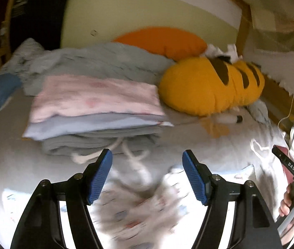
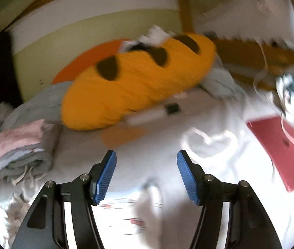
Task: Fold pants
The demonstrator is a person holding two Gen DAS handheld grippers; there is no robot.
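Your left gripper and right gripper both hang over the bed with fingers spread wide, gripping nothing. The patterned pants lie blurred and crumpled on the white sheet just under your left fingers. The folded stack bounds you front-left, the tiger plush ahead, the red book right; bare sheet between.

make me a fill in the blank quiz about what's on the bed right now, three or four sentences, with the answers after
1. The top item of the folded stack is ____ in colour.
2. The yellow plush has ____ spots.
3. Both the left gripper and the right gripper are ____, holding nothing.
4. In the right wrist view, the flat item at the right edge of the bed is a ____ book.

Answers: pink; brown; open; red
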